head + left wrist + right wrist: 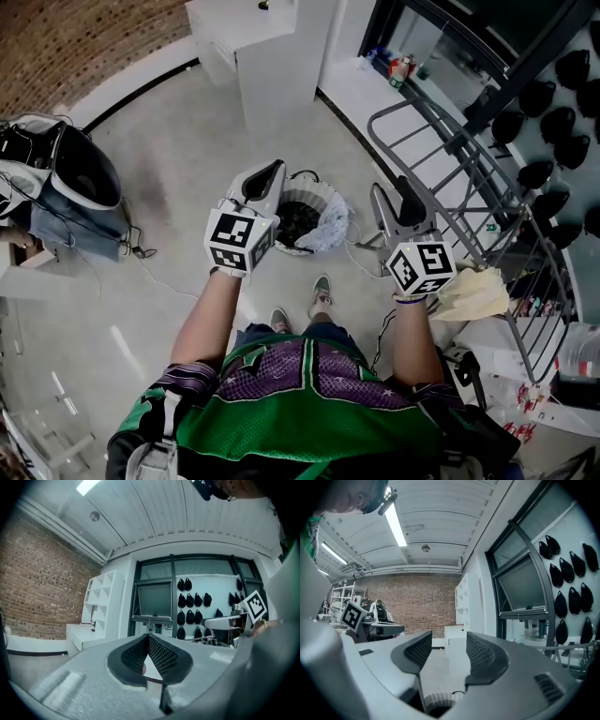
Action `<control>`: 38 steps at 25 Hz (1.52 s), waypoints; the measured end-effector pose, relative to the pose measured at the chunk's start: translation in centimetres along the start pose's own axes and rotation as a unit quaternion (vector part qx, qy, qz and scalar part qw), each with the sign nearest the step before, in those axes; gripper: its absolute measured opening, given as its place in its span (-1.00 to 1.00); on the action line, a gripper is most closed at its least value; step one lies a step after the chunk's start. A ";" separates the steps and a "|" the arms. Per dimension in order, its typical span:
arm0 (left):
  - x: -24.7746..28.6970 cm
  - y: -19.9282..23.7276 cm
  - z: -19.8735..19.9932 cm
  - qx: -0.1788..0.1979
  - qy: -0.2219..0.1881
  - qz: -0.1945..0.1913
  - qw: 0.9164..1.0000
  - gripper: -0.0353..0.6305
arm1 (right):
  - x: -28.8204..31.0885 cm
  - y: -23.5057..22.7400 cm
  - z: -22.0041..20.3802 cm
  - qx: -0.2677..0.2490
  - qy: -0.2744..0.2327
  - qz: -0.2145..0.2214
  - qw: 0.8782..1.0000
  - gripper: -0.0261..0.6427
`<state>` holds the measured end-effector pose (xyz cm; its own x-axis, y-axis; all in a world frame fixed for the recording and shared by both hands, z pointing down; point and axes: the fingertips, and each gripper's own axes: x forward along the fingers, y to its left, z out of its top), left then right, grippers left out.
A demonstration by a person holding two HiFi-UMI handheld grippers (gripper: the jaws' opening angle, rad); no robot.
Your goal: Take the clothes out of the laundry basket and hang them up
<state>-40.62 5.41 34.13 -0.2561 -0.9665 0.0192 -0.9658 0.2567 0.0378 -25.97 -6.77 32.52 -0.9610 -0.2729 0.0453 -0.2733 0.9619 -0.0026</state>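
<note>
Rough brick wall [84, 37], metal rack [448, 155], smooth floor [187, 141].

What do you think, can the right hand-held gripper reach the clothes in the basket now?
Probably yes. The right hand-held gripper is open and empty, the basket has no lid, and nothing lies between them. It must only go lower to the clothes.

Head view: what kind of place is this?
Probably an indoor laundry-style room or studio: a laundry basket holding clothes on the floor, a metal drying rack beside it, a brick wall behind.
</note>
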 end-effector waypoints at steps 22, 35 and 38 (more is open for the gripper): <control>11.6 -2.2 -16.5 0.006 0.112 -0.038 0.993 -0.84 | 4.8 -11.2 -29.4 0.092 0.175 0.004 0.980 -0.28; 18.1 -2.5 -30.7 -0.009 0.172 -0.053 0.984 -0.84 | 8.3 -17.0 -49.6 0.145 0.247 -0.001 0.958 -0.28; 19.6 -2.3 -34.0 -0.011 0.185 -0.054 0.981 -0.84 | 9.5 -18.4 -54.0 0.147 0.258 -0.003 0.955 -0.28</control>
<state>-41.97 -13.82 68.39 -0.1165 -0.9196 0.3752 -0.9842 0.1577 0.0810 -27.77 -26.31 86.96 -0.8312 -0.1610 0.5321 -0.3509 0.8943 -0.2776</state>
